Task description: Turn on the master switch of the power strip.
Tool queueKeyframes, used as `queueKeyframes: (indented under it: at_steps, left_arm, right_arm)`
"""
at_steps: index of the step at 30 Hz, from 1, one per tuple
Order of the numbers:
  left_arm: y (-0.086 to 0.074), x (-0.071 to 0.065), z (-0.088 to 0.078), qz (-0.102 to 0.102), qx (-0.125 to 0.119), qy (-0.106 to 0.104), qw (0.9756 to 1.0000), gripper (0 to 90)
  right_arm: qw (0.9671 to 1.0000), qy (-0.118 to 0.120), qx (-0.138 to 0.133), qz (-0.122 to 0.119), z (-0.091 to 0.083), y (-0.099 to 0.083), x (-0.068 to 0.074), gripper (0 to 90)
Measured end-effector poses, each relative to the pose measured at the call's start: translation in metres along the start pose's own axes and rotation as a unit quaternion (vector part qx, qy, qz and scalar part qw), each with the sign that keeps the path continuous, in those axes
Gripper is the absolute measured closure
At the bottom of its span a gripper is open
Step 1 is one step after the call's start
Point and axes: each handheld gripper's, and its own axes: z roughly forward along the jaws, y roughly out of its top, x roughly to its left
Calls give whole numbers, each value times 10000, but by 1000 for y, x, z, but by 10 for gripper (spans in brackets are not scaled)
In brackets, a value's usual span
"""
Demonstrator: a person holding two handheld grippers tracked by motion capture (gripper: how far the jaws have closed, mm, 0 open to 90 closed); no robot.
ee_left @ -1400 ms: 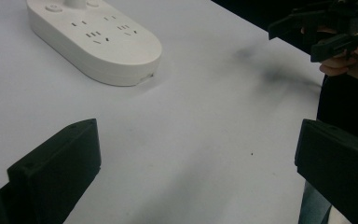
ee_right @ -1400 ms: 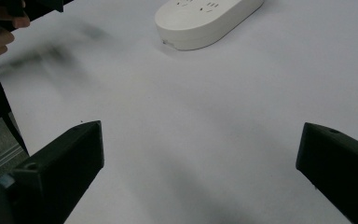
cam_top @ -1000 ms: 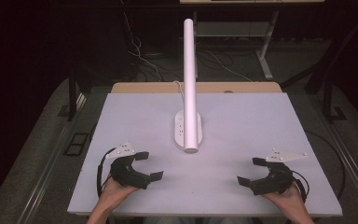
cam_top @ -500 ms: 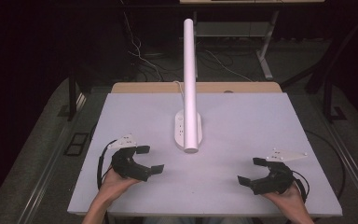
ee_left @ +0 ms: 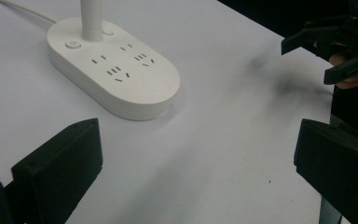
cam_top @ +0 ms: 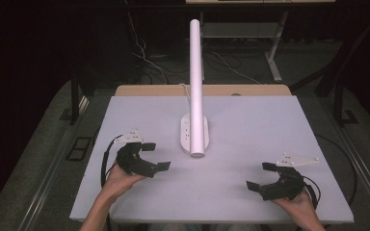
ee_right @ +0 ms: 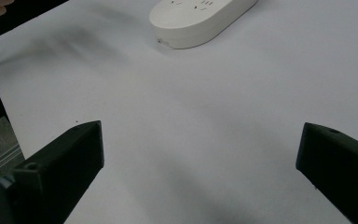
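A white oval power strip (cam_top: 189, 134) lies at the table's middle, with a tall white lamp post (cam_top: 196, 82) rising from it. Its sockets and a round button show in the left gripper view (ee_left: 114, 70); its near end shows in the right gripper view (ee_right: 200, 18). My left gripper (cam_top: 155, 156) is open, held just left of the strip with nothing between its jaws. My right gripper (cam_top: 261, 176) is open too, low at the table's front right, empty. The left gripper view also catches the right gripper (ee_left: 335, 51) far off.
The white table top (cam_top: 250, 125) has a wooden strip (cam_top: 221, 90) along its far edge. A white cord (cam_top: 185, 89) runs back from the power strip. Cables lie on the dark floor behind the table. Black cables trail from both grippers.
My left gripper has moved forward and a little right, toward the power strip. The right gripper has stayed almost in place.
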Motion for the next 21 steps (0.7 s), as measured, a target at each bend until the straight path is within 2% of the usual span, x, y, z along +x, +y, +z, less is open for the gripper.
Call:
queueKeyframes:
  at_steps: [21]
  left_arm:
    - [28, 12, 8, 114, 174, -3, 9998, 0]
  right_arm:
    - [10000, -43, -66, -3, -1, 0, -1, 2]
